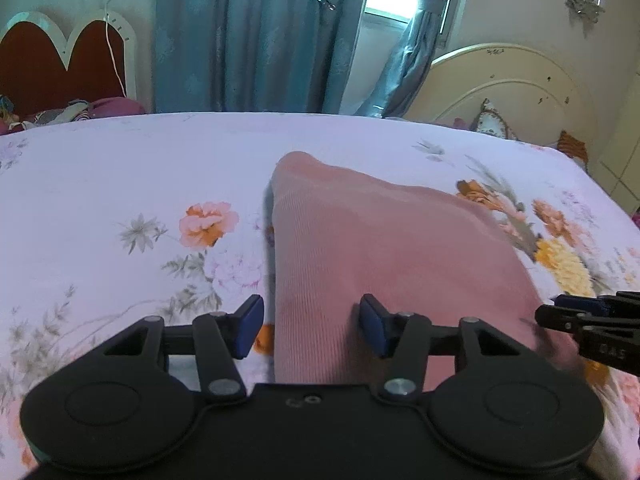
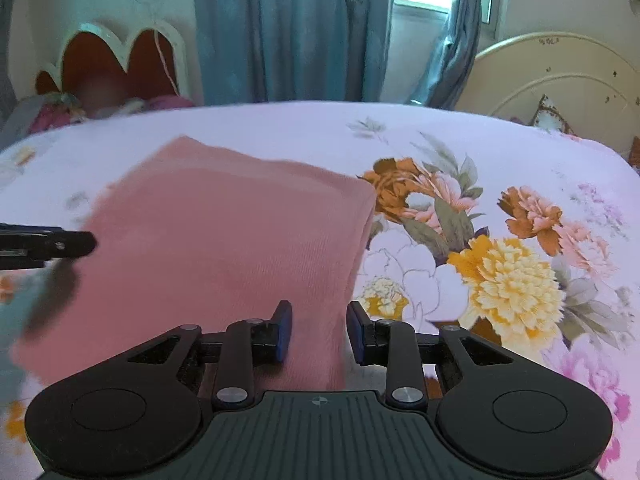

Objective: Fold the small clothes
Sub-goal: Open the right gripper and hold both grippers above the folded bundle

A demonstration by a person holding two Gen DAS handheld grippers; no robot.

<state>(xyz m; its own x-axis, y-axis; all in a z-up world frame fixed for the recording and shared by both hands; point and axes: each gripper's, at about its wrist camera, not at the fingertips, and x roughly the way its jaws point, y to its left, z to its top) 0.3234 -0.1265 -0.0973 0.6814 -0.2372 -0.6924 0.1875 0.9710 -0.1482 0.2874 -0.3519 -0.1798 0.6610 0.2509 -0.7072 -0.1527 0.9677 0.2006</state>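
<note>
A pink ribbed garment [image 1: 380, 248] lies folded flat on the floral bed sheet [image 1: 120, 184]. It also shows in the right wrist view [image 2: 224, 240]. My left gripper [image 1: 312, 326] is open, its jaws straddling the garment's near left edge. My right gripper [image 2: 318, 330] is open, its jaws straddling the garment's near right edge. The right gripper shows at the right edge of the left wrist view [image 1: 560, 312]. The left gripper shows at the left edge of the right wrist view [image 2: 80, 244]. Whether the pads touch the cloth is unclear.
The bed sheet [image 2: 500, 240] spreads wide to both sides. Behind are blue curtains [image 1: 256, 36], a red scalloped headboard [image 1: 60, 64] with piled clothes [image 1: 80, 110], and a cream headboard [image 1: 520, 84] with a cushion [image 1: 494, 120].
</note>
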